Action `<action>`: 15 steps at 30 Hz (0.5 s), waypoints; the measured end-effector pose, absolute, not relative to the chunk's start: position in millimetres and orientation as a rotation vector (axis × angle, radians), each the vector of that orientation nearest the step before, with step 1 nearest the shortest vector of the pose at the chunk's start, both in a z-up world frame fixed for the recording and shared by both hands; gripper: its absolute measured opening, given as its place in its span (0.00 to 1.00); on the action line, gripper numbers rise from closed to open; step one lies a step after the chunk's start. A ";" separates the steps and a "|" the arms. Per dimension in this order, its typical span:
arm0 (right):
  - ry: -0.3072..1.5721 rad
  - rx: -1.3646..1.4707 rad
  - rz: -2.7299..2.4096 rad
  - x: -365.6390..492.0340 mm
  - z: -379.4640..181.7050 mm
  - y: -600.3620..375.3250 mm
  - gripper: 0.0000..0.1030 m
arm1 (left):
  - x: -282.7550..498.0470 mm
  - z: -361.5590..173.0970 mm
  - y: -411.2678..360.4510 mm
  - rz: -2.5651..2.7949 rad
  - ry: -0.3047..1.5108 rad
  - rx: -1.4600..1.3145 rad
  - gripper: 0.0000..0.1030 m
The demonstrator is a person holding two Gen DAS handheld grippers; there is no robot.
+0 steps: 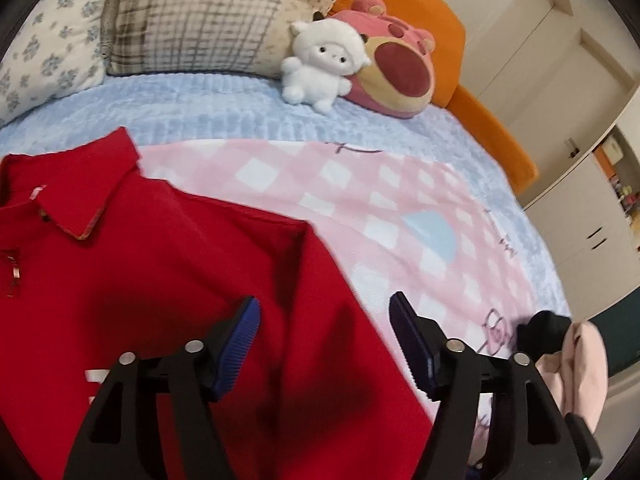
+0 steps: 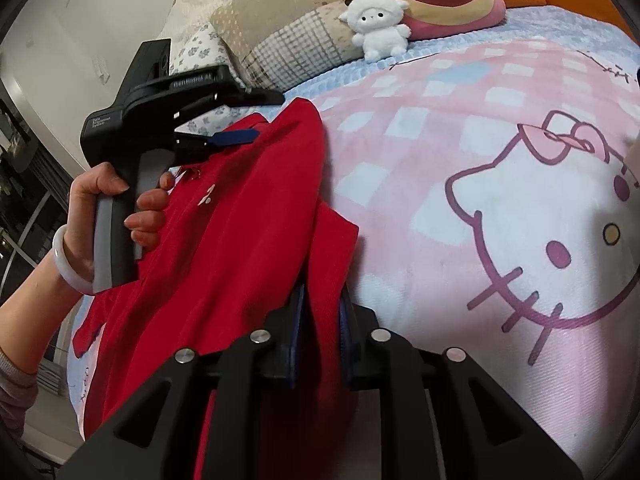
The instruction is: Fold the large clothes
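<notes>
Here my right gripper (image 2: 320, 312) is clamped on the red shirt (image 2: 240, 240), its pads mostly hidden by cloth. My left gripper (image 1: 324, 344) hangs spread above the shirt near the blanket's (image 2: 460, 200) left edge.

Red polo shirt (image 1: 168, 280) – collar up top, part-folded (one edge lifted) – lying on pink blanket.

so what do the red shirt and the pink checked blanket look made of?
Red shirt: matte knit, probably cotton polo; soft folds, stitched collar. Pink checked blanket: plush fleece by its fuzzy nap, printed cartoon cat. Fibre content cannot be told.
</notes>
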State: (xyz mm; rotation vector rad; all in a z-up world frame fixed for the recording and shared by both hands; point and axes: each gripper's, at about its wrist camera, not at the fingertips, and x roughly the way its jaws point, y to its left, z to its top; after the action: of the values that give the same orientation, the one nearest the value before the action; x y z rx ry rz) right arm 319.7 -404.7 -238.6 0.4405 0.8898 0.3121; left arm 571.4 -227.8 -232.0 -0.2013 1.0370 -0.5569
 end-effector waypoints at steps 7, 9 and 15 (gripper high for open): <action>0.844 0.519 0.316 316.5 -237.7 -415.9 0.06 | 573.3 -248.7 -229.4 -0.475 1.052 -0.207 0.08; 0.811 0.551 0.300 315.5 -232.8 -421.8 0.04 | 572.5 -243.8 -224.2 -0.495 1.018 -0.238 0.07; 0.714 0.572 0.258 317.2 -216.4 -431.2 0.04 | 574.5 -216.1 -215.3 -0.471 0.912 -0.245 0.07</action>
State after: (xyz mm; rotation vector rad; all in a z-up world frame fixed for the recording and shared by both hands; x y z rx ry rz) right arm 317.2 -431.2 -216.4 0.5715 0.7135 0.2577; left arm 574.5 -215.3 -216.1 -0.2450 0.9123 -0.4706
